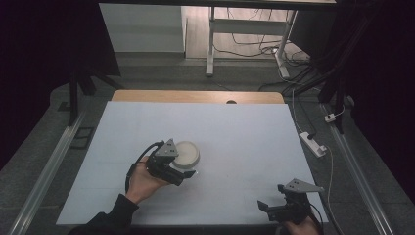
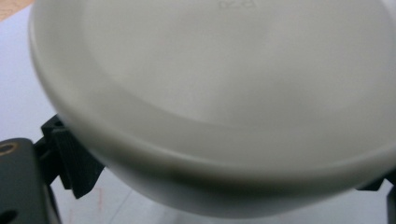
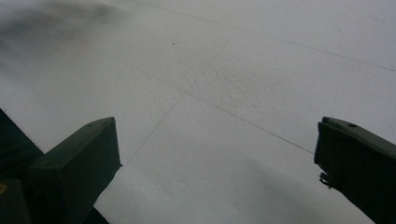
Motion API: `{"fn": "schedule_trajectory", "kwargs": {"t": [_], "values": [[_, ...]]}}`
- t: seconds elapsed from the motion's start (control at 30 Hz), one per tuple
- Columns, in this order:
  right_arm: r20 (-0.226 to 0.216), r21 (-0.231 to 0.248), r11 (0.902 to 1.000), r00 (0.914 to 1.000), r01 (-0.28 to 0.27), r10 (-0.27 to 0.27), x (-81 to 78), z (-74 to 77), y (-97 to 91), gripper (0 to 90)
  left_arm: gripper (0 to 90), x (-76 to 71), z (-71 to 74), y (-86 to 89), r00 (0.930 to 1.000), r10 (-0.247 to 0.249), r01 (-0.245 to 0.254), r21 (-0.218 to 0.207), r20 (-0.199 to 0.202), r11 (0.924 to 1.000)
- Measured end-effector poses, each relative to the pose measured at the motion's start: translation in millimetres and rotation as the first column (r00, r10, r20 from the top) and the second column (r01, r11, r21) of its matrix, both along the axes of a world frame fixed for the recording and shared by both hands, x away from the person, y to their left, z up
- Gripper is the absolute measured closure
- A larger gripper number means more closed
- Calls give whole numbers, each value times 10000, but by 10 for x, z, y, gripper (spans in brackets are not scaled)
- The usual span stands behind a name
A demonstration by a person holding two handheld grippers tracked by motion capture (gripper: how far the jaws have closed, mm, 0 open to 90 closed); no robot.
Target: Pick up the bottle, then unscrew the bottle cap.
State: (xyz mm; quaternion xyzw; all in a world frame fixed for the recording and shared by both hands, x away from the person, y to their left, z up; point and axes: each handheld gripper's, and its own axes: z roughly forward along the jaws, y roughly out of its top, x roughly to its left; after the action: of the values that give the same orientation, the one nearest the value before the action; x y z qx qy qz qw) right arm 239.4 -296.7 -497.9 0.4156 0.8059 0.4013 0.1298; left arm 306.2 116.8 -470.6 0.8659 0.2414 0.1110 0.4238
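A person stands at the near edge of the table, whose top is covered with a pale sheet, and holds a two-jaw gripper in each hand. The left gripper is set against the near side of a white round lidded container, which sits on the sheet left of centre and roughly midway between the near and far edges. In the left gripper view the container looms very close above the jaws; one black ribbed jaw stands at its left flank and a sliver of the other shows at the right edge, so the jaws sit astride its wall. Whether they actually press on it or merely bracket it cannot be told, as the contact lines are hidden under the rim. The approach from the side, low and level, looks chosen to take the container by its body and not its lid. The right gripper is held well apart at the near right corner, low over bare sheet; in its own view the jaws stand wide apart with nothing between them. In my judgement it is parked there to keep clear of the left hand's work.
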Motion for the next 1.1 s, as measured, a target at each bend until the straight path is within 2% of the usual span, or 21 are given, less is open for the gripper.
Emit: {"fn": "schedule_trajectory", "kwargs": {"t": [0.23, 0.37, 0.6, 0.63, 0.83, 1.0, 1.1], "values": [[-31, 57, 10000, 10000, 31, -31, -1, 1, -3, 4, 74, -123, 23, -36, 9995, -306, 306, 83, 90, 9995], [-49, 95, 9999, 10000, 39, -38, 1, 1, -8, 4, 74, -194, 19, -61, 9990, -437, 437, -52, 23, 9990], [-46, 108, 9999, 10000, 34, -33, 1, 1, -9, 4, 75, -315, -9, -138, 9974, -716, 716, 0, -56, 9974], [-52, 112, 9999, 10000, 34, -33, 2, 1, -10, 4, 75, -322, -5, -140, 9968, -805, 805, 117, -33, 9967], [-31, 119, 9999, 10000, 9, -9, -1, 1, -13, 4, 75, -343, -14, -160, 9964, -849, 849, 83, -48, 9964], [109, 510, 9986, 9999, -127, 121, -17, 20, -43, 3, 75, -343, -19, -158, 9967, -808, 809, 33, -52, 9967], [42, 722, 9973, 9999, -131, 129, -13, 26, -57, 0, 75, -341, -27, -160, 9971, -751, 751, -36, -83, 9972]]}}
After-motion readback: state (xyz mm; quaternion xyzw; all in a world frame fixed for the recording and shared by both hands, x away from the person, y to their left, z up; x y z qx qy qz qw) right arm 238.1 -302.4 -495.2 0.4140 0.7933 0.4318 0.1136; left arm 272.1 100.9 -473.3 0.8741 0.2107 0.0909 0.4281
